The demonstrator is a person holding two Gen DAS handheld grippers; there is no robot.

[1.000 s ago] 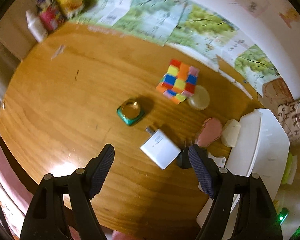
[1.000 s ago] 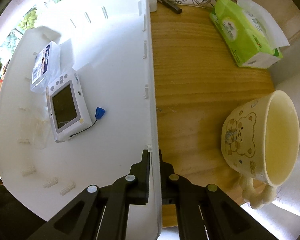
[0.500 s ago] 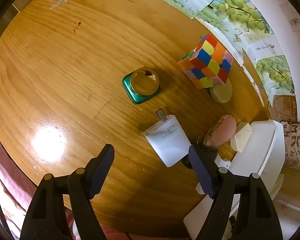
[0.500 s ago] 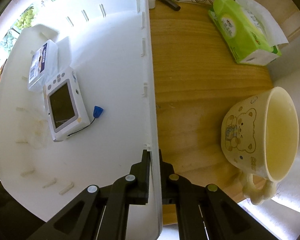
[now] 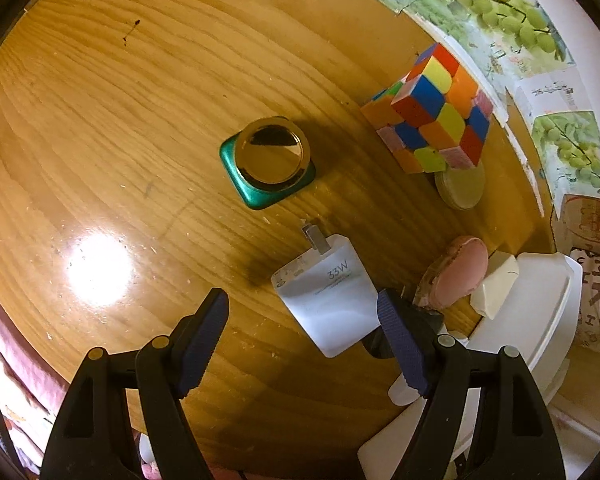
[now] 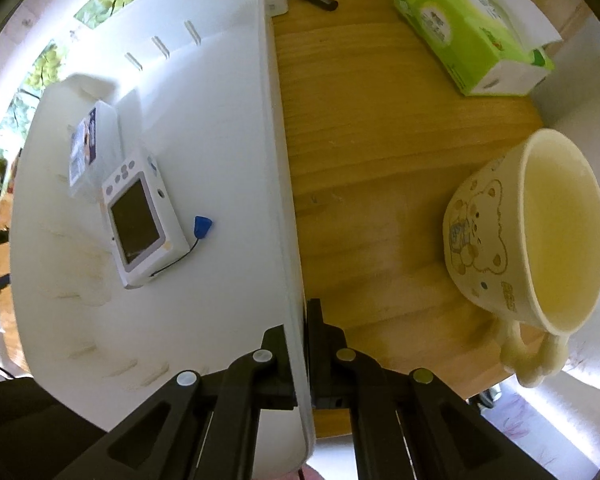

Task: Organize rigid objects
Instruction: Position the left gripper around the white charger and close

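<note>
In the left wrist view my left gripper (image 5: 304, 340) stands open just above the wooden table, and the white charger (image 5: 330, 298) lies partly between its fingers, close to the right pad. Beyond it sit a green bottle with a gold cap (image 5: 268, 160), a colourful puzzle cube (image 5: 432, 116), a pink oval piece (image 5: 458, 272) and a white wedge (image 5: 496, 284). In the right wrist view my right gripper (image 6: 300, 320) is shut on the rim of the white bin (image 6: 276, 160), which holds a small handheld device (image 6: 140, 220) and a clear box (image 6: 92, 144).
A cream bear mug (image 6: 528, 236) and a green tissue pack (image 6: 472, 24) stand on the table right of the bin. A round beige disc (image 5: 460, 184) lies under the cube. Posters (image 5: 512, 12) line the far wall. The table's near edge runs just behind the left fingers.
The left gripper has sunk toward the table and tilted down, so the charger and bottle look larger and nearer. The right gripper still grips the bin rim, hardly moved.
</note>
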